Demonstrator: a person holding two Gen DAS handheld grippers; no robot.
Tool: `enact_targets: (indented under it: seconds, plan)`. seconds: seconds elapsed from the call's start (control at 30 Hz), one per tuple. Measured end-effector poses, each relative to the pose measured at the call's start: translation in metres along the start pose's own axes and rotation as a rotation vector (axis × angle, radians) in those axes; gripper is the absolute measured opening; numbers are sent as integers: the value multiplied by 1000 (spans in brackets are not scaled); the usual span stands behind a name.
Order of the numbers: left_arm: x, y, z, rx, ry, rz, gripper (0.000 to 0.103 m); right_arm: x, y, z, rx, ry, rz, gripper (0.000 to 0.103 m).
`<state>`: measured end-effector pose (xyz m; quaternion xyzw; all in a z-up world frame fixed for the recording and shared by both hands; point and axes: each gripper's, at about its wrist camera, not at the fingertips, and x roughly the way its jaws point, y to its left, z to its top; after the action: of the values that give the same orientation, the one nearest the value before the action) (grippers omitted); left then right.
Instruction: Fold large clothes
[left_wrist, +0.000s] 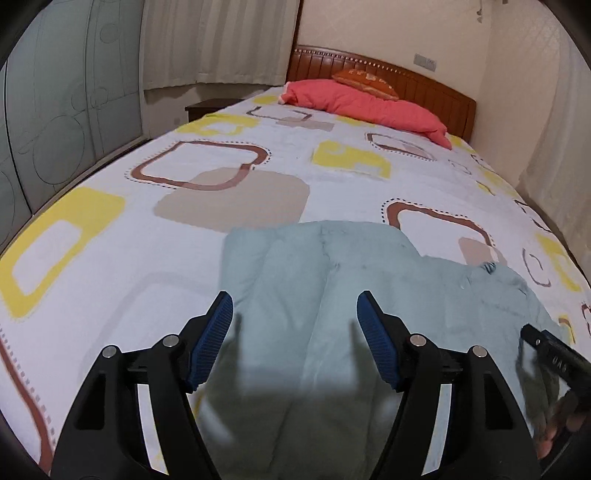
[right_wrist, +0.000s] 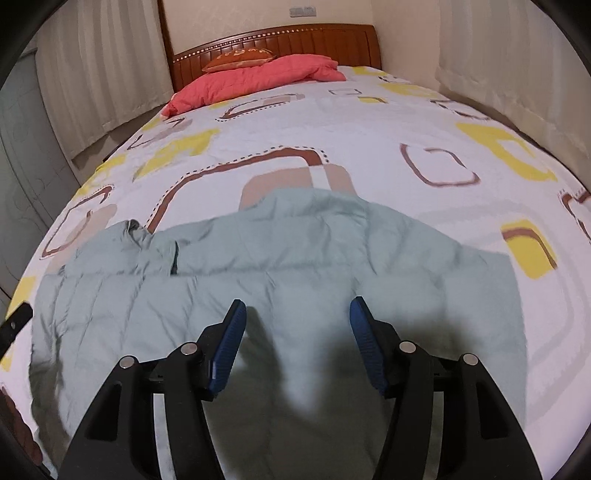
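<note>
Pale green padded jacket (right_wrist: 258, 266) spread on the bed (left_wrist: 110, 177), long axis crosswise — directly beneath both tools. Left tool (left_wrist: 295, 321) and right tool (right_wrist: 297, 325) hover released, empty, neither clearly nearer.

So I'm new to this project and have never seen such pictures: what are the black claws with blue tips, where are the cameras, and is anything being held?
Those claws are hand-held grippers, one in each of a person's hands. Each carries a camera looking along its own fingers. One picture looks past the left gripper, the other past the right gripper. Both stand open above a pale green jacket spread on the patterned bed. Neither holds anything. At the headboard lie a pink quilt and an orange cushion.
</note>
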<state>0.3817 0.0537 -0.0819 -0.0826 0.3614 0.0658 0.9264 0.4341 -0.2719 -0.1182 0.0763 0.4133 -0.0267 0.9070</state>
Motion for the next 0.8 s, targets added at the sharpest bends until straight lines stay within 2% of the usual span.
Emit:
enact_targets:
  seconds: [0.1,0.13,0.2,0.27,0.37,0.4,0.5,0.63,0.73,0.8]
  plan:
    - [47,-7,-2,10,143,15,70,28,4,-2,-8,70,-11,61]
    - [54,-10,-5,32,159,27,70,30,4,-2,-11,70,-14,61]
    - [45,-13,-4,50,126,39,69,23,7,1,-18,64,-39,61]
    - [25,-13,-2,26,62,-4,70,4,12,1,-14,7,-5,61]
    - [12,-13,1,31,-12,17,70,-5,25,-6,-46,-26,31,61]
    - [17,-14,-1,34,-5,28,70,-2,29,-9,-59,-16,42,61]
    - [51,-11,-14,52,136,35,71,18,34,-20,-91,22,29,63]
    - [28,4,-13,-11,102,-1,71,-11,17,-21,-40,0,44,63]
    - [13,24,-22,-83,74,8,71,-28,-4,-35,-9,-45,-12,64]
    - [26,30,-31,-78,143,11,73,-16,-17,-48,8,13,-33,65]
